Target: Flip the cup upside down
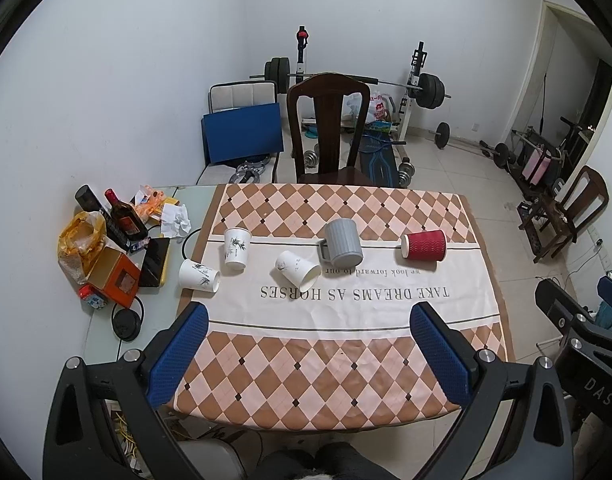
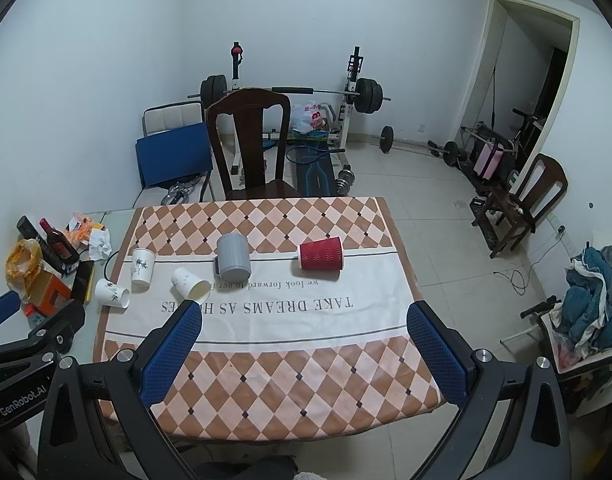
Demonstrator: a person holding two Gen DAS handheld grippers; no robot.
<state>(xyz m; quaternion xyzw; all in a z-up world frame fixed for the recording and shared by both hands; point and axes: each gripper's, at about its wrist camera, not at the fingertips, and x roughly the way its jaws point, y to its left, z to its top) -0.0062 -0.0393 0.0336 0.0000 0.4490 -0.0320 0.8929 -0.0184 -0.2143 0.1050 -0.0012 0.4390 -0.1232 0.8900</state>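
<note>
Several cups sit on the checked tablecloth point(image 1: 329, 384). A red ribbed paper cup point(image 1: 423, 245) point(image 2: 321, 255) lies on its side at the right. A grey ribbed mug point(image 1: 343, 243) point(image 2: 233, 256) stands mouth down with its handle to the left. A white paper cup point(image 1: 297, 267) point(image 2: 190, 285) lies on its side, mouth toward me. Another white cup point(image 1: 236, 248) point(image 2: 142, 266) stands mouth down. A third white cup point(image 1: 198, 275) point(image 2: 112, 293) lies on its side at the cloth's left edge. My left gripper point(image 1: 307, 320) and right gripper point(image 2: 304, 318) are open and empty, above the table's near half.
Bottles point(image 1: 124, 216), an orange box point(image 1: 114, 278), a phone, crumpled paper and a plastic bag crowd the table's left side. A dark wooden chair point(image 1: 327, 128) stands behind the table. Weights and a bench lie beyond. Another chair point(image 2: 521, 204) stands at the right.
</note>
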